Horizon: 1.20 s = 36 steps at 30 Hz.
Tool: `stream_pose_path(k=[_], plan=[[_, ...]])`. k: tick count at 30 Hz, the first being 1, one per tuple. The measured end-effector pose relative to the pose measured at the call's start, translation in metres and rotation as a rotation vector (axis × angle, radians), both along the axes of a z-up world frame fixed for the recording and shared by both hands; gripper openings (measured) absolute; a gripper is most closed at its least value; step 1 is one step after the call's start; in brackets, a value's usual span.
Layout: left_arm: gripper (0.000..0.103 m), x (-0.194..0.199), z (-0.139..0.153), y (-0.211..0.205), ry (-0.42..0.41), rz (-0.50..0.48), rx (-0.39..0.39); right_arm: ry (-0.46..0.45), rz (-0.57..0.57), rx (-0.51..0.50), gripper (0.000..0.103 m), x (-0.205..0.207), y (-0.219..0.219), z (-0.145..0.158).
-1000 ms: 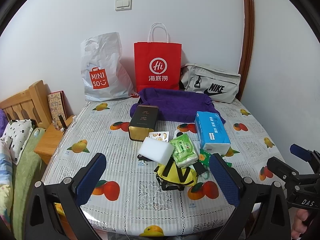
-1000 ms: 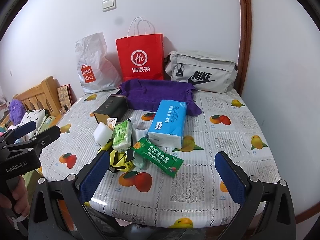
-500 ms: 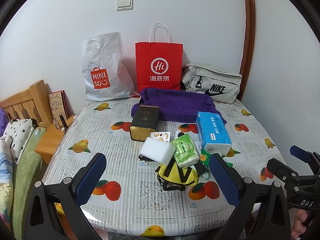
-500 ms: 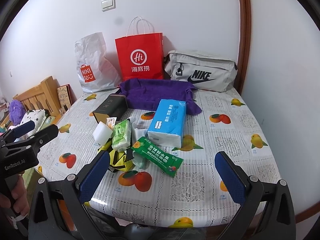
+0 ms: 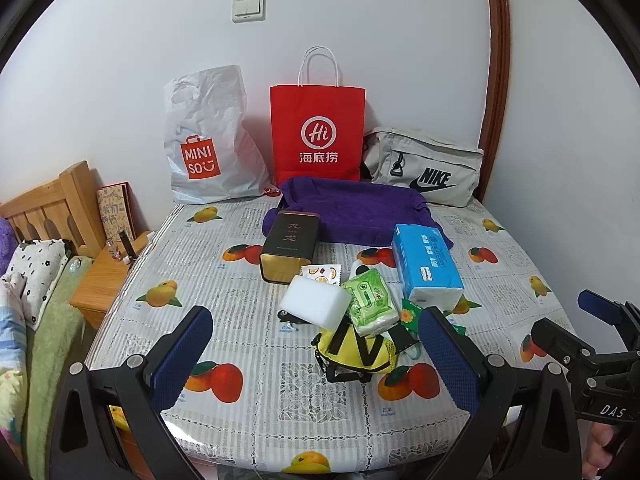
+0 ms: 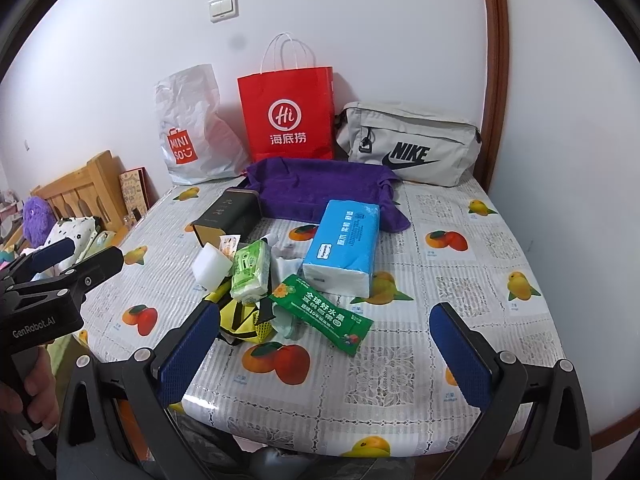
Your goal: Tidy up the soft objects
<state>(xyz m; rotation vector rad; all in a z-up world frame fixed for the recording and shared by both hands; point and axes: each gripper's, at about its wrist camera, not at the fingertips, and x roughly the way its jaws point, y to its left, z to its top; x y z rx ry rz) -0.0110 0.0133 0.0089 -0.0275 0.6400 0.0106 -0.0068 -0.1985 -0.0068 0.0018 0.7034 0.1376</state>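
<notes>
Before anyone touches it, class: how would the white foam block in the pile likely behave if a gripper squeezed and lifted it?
The white foam block looks like sponge, so it would probably dent under the pads and feel light. It leans tilted on the yellow pouch, so a push may tip it off. Beside it, the green wipes pack might shift too.
</notes>
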Motion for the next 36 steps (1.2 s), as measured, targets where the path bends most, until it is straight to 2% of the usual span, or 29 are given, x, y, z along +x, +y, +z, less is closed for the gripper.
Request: stream_pose_path(k=[13, 21, 27, 36], plan=[[0.103, 0.007, -0.006, 0.008, 0.019, 0.013, -0.013, 0.008, 0.019, 0.001, 0.103, 0.005, 0.003, -0.001], [0.103, 0.029, -0.037, 0.03, 0.086, 0.035, -0.062, 0.064, 0.031, 0.025, 0.103, 0.02, -0.003, -0.024], [0.103, 0.055, -0.069, 0.03, 0.132, -0.043, -0.096, 0.079, 0.048, 0.035, 0.103, 0.032, -0.005, -0.043], [0.103, 0.107, -0.1, 0.021, 0.168, -0.177, -0.121, 0.13, 0.082, 0.01, 0.103, 0.054, -0.006, -0.077]])
